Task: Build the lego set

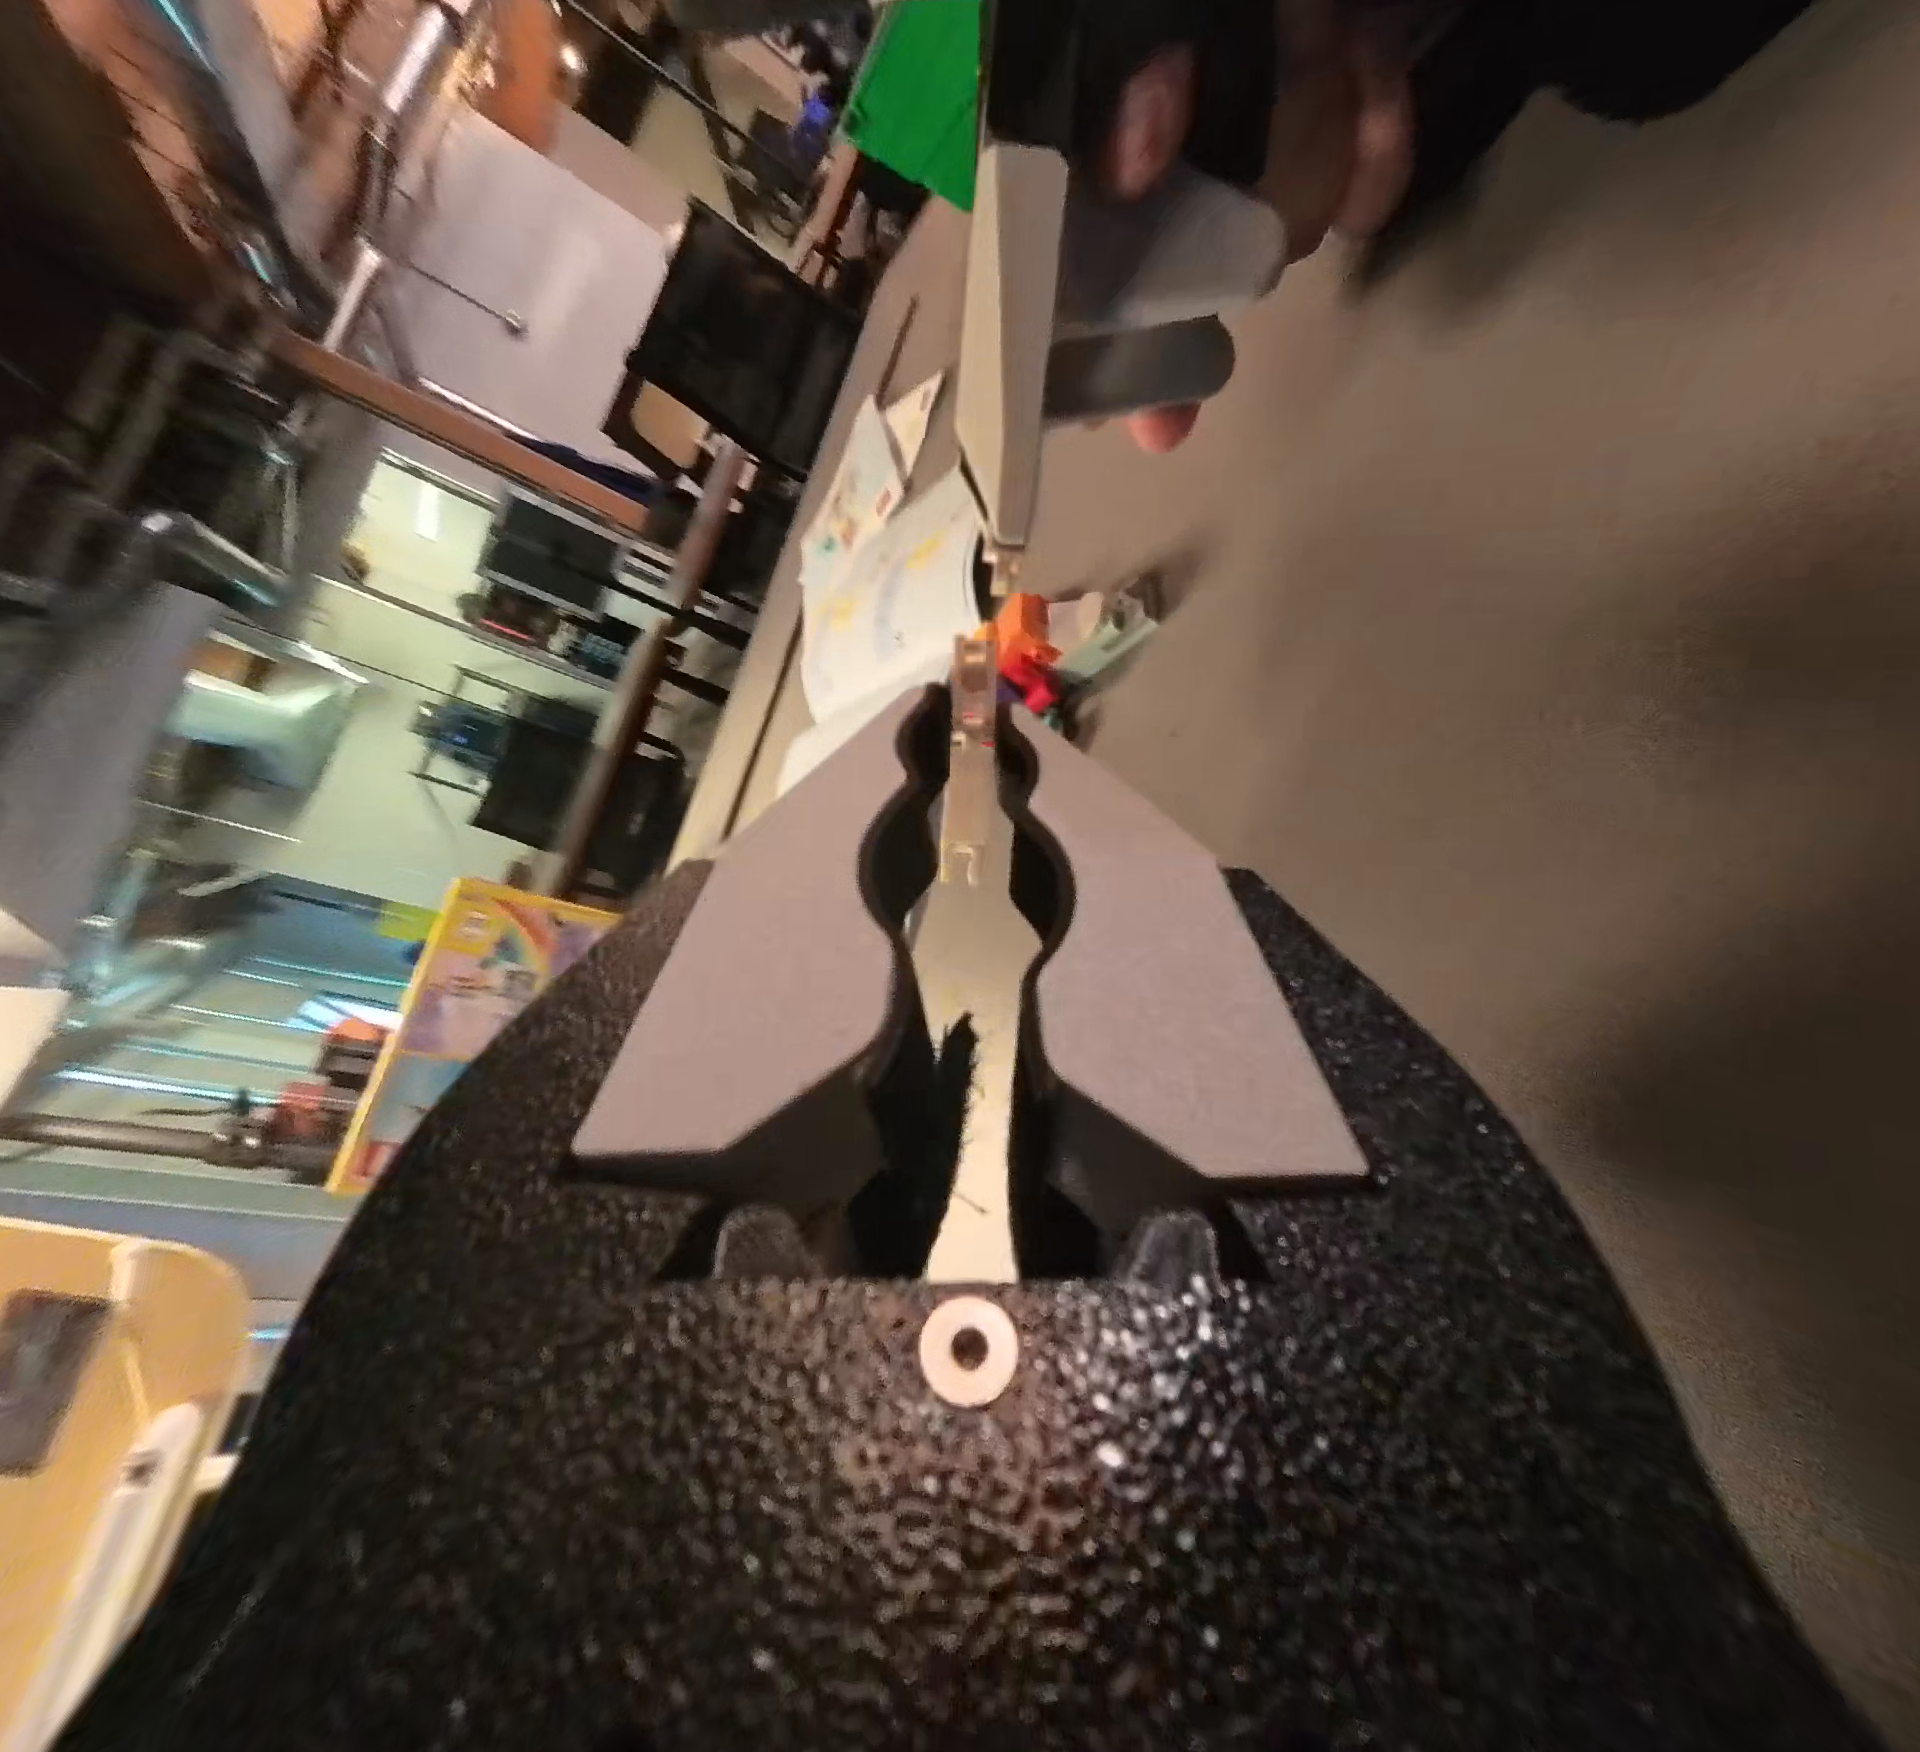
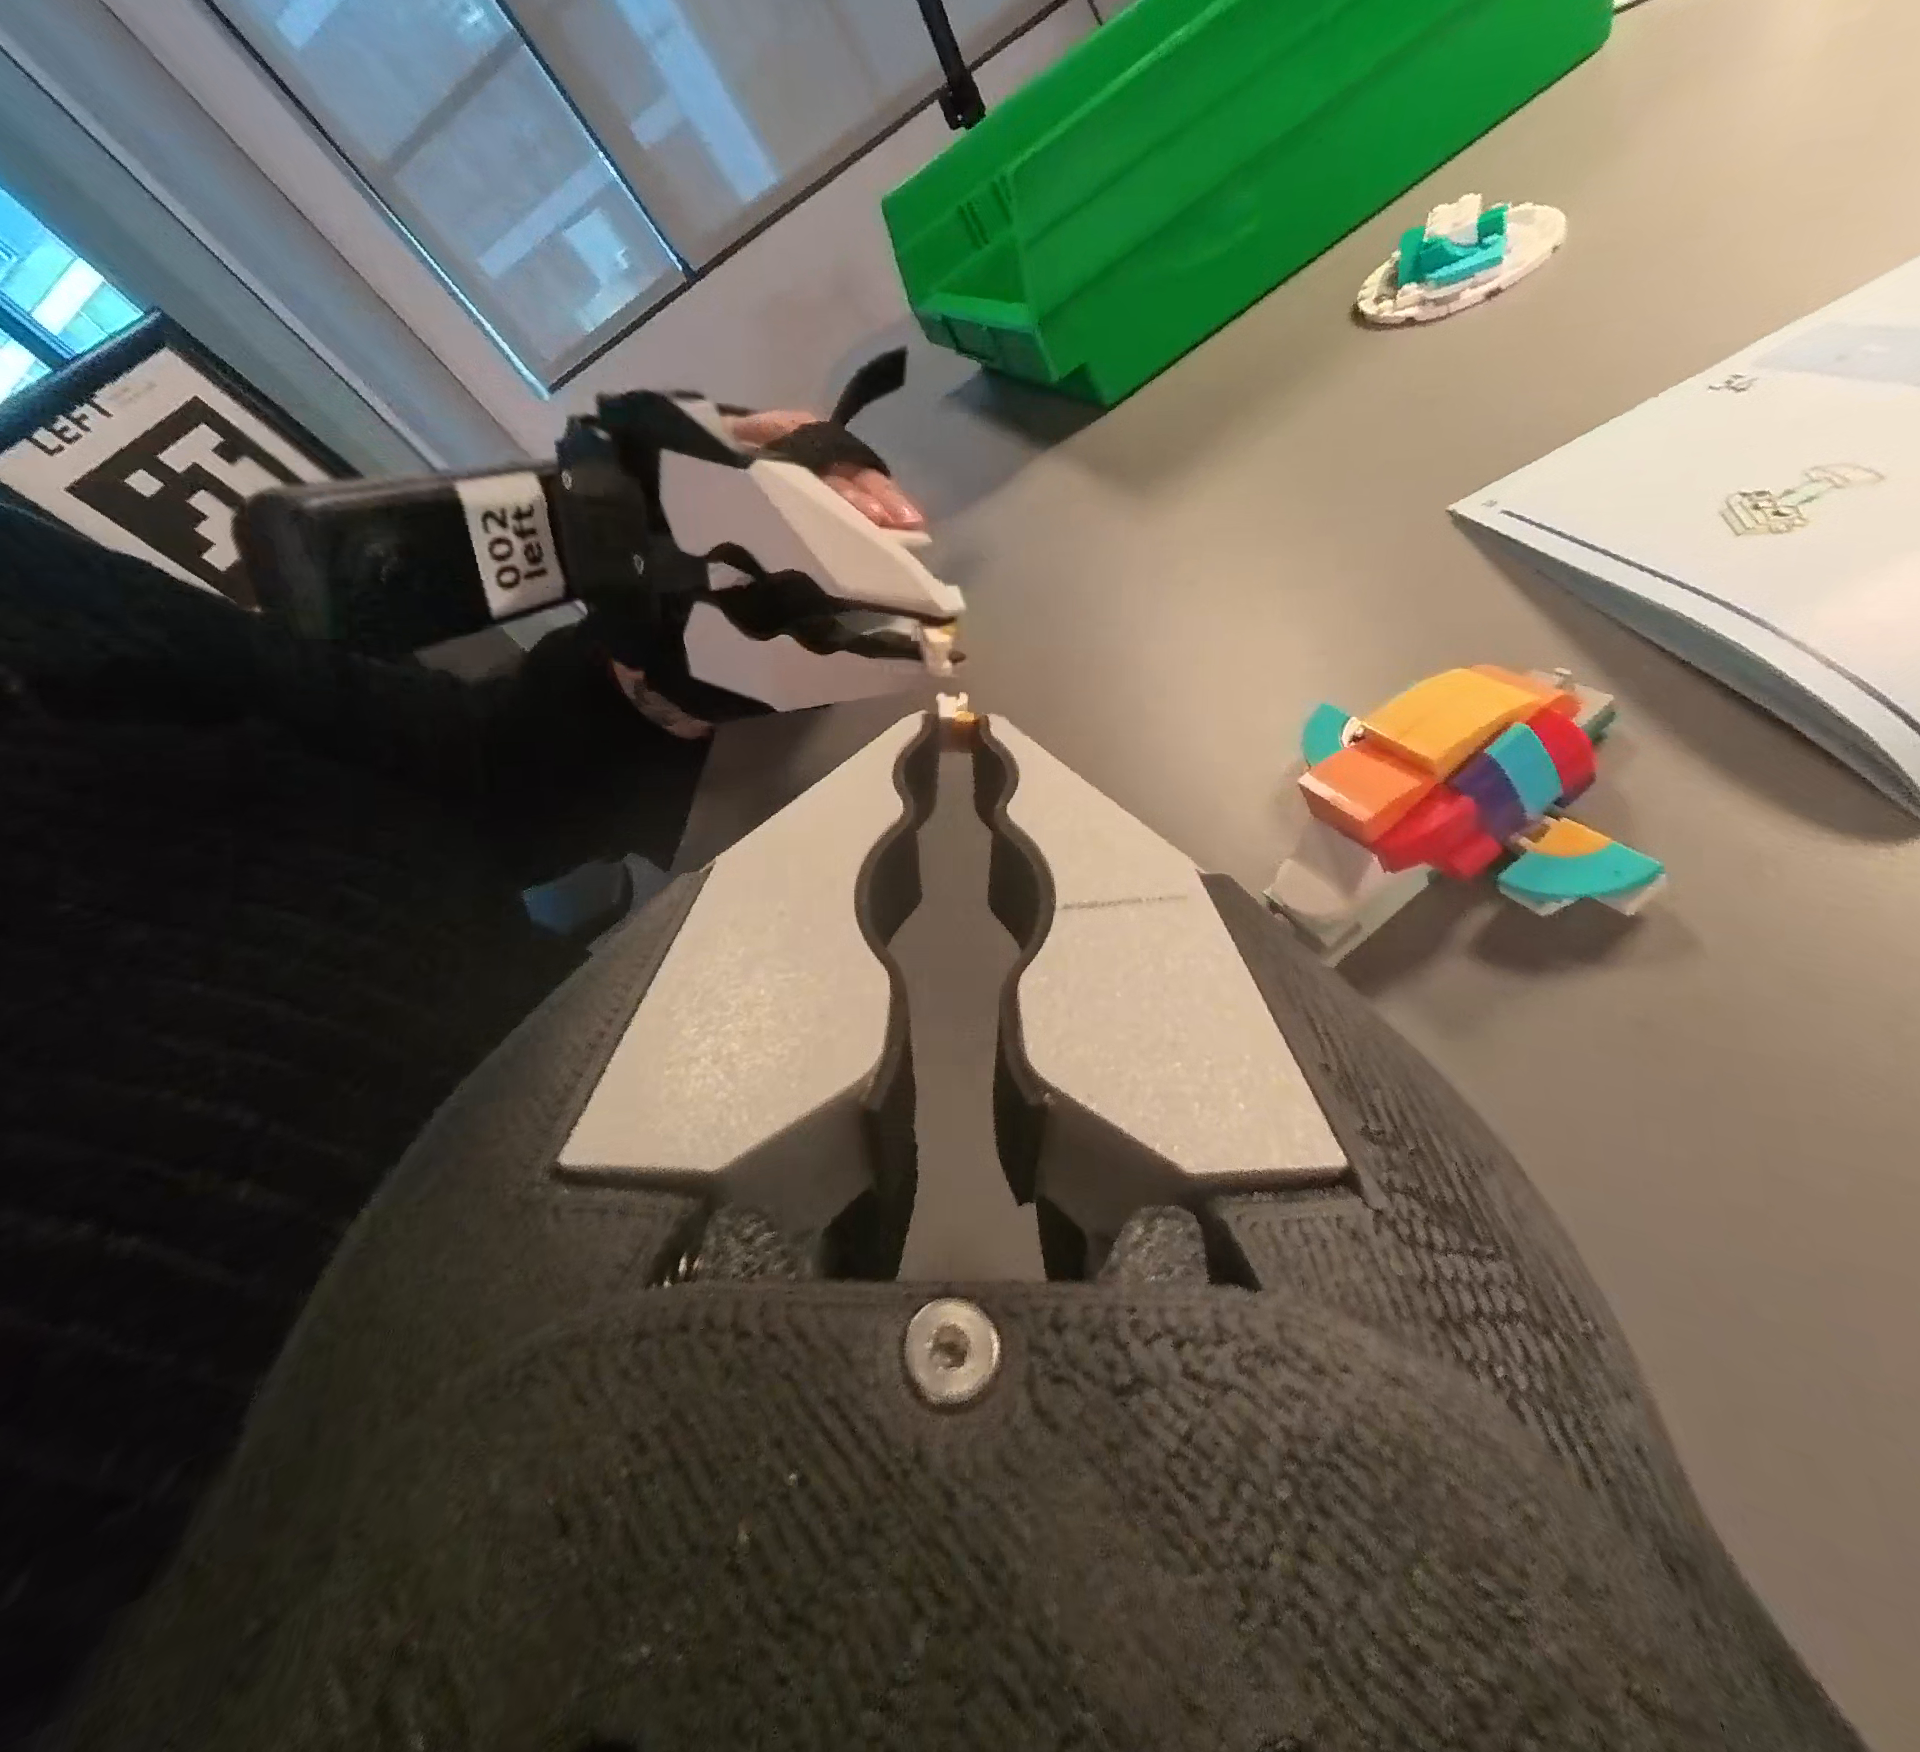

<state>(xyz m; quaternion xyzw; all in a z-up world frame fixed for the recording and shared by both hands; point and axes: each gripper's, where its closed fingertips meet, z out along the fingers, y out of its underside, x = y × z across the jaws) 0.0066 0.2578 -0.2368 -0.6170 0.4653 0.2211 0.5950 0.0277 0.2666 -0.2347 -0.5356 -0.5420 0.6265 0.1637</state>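
Observation:
In the right wrist view my right gripper [image 2: 954, 713] is shut on a tiny white and orange lego piece [image 2: 956, 710] at its tips. My left gripper [image 2: 940, 644] comes in from the left, shut on a small white lego piece [image 2: 943, 655] just above it; a narrow gap separates the two pieces. In the left wrist view my left gripper [image 1: 975, 679] holds its pale piece [image 1: 975, 663], with the right gripper [image 1: 1003, 559] reaching down from above. A colourful lego model [image 2: 1455, 798] lies on the grey table [image 2: 1195, 559] to the right; it also shows in the left wrist view [image 1: 1023, 653].
A green plastic bin [image 2: 1247, 113] stands at the back. A small white and teal lego build [image 2: 1455, 263] sits beside it. An open instruction booklet [image 2: 1766, 580] lies at the right, also seen in the left wrist view [image 1: 883, 601]. A yellow lego box [image 1: 468, 1027] stands left. My two grippers' fingertips are within a few centimetres of each other.

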